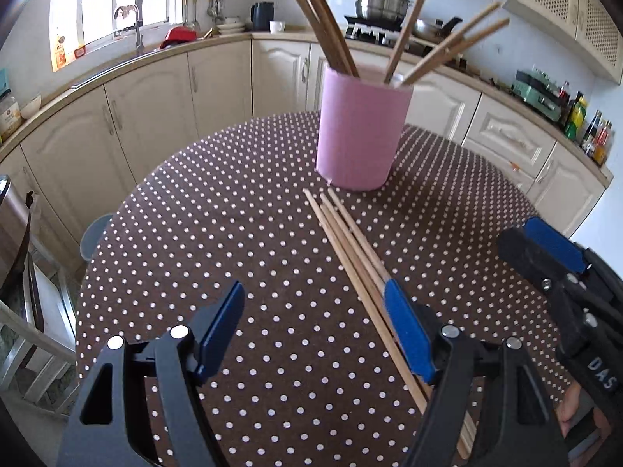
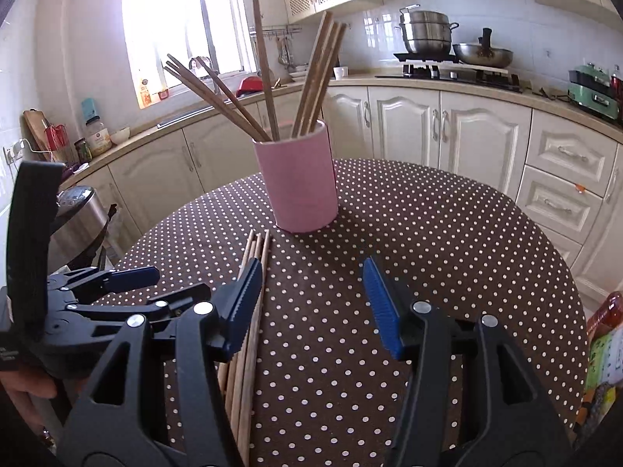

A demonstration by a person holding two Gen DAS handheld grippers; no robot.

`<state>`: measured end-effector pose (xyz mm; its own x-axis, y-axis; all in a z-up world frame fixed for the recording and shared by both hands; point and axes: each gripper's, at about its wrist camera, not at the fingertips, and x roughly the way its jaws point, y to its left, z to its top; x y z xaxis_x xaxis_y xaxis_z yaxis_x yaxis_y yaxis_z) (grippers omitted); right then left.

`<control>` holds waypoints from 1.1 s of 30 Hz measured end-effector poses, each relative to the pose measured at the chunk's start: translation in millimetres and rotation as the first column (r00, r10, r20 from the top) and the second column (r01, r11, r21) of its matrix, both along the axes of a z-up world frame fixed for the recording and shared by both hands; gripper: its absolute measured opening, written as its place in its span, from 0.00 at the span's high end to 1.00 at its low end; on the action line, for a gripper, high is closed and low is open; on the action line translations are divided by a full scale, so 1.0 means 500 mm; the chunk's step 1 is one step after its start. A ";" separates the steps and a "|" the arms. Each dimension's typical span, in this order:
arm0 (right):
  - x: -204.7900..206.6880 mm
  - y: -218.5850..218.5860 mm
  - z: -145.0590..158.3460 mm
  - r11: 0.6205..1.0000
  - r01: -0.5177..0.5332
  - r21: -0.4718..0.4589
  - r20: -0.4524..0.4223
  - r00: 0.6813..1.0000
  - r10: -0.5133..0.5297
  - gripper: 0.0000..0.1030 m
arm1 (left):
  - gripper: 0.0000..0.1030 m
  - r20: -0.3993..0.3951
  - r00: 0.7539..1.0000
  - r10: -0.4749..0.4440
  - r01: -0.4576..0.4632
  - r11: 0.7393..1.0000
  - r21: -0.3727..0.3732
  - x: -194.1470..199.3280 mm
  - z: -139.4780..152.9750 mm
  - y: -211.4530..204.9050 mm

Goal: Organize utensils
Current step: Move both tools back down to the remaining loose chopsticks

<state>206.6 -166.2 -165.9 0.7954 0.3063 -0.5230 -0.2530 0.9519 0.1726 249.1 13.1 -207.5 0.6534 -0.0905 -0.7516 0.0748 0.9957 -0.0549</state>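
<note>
A pink cup [image 1: 358, 132] [image 2: 303, 190] stands on the round polka-dot table [image 1: 233, 214] [image 2: 447, 253] with several brown chopsticks upright in it. A bundle of several pale chopsticks [image 1: 346, 237] [image 2: 257, 249] lies flat on the cloth in front of the cup. My left gripper [image 1: 313, 288] hovers open just above the cloth, its right-hand finger over the bundle. My right gripper [image 2: 311, 268] is open too, with nothing between its pads. The bundle runs under its left finger. Each gripper shows in the other's view: the right gripper [image 1: 545, 249] and the left gripper [image 2: 117, 280].
Cream kitchen cabinets [image 2: 447, 132] ring the table, with steel pots [image 2: 426, 31] on the stove behind. A steel bin [image 2: 83, 222] stands off the table's left edge and a grey stool [image 1: 93, 233] beside it. Colourful packets [image 2: 607, 350] lie at the table's right edge.
</note>
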 end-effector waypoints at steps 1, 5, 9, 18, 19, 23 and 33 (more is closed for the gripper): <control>0.003 0.000 -0.005 1.000 0.000 0.000 -0.009 1.000 0.000 0.46 | 0.29 -0.012 1.000 -0.001 0.001 1.000 0.008 0.007 -0.009 -0.004; 0.019 -0.004 -0.019 1.000 -0.004 0.007 -0.047 0.999 0.005 0.45 | 0.29 -0.051 0.999 -0.001 0.003 0.999 0.033 0.026 -0.035 -0.015; 0.033 -0.003 -0.029 1.000 -0.007 0.004 -0.082 0.997 0.007 0.44 | 0.29 -0.053 0.999 0.005 -0.004 1.000 0.023 0.035 -0.046 -0.014; 0.055 -0.011 -0.046 1.000 0.009 0.010 -0.141 0.990 -0.008 0.44 | 0.28 -0.061 0.998 0.021 -0.019 0.999 0.031 0.058 -0.052 -0.011; 0.056 -0.012 -0.047 1.000 0.009 0.008 -0.143 0.990 -0.008 0.44 | 0.28 -0.060 0.998 0.022 -0.020 0.999 0.037 0.062 -0.050 -0.011; 0.061 -0.008 -0.050 1.000 0.005 -0.008 -0.153 0.988 -0.006 0.44 | 0.28 -0.057 0.998 0.033 -0.030 0.999 0.042 0.052 -0.047 0.004; 0.064 -0.007 -0.054 1.000 0.026 -0.017 -0.165 0.986 -0.028 0.44 | 0.28 -0.050 0.997 0.053 -0.054 0.998 -0.021 0.036 -0.042 0.035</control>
<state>238.7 -169.6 -192.9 0.7053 0.2769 -0.6526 -0.1963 0.9609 0.1955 267.1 30.7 -228.5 0.6200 -0.0734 -0.7811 0.0186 0.9967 -0.0789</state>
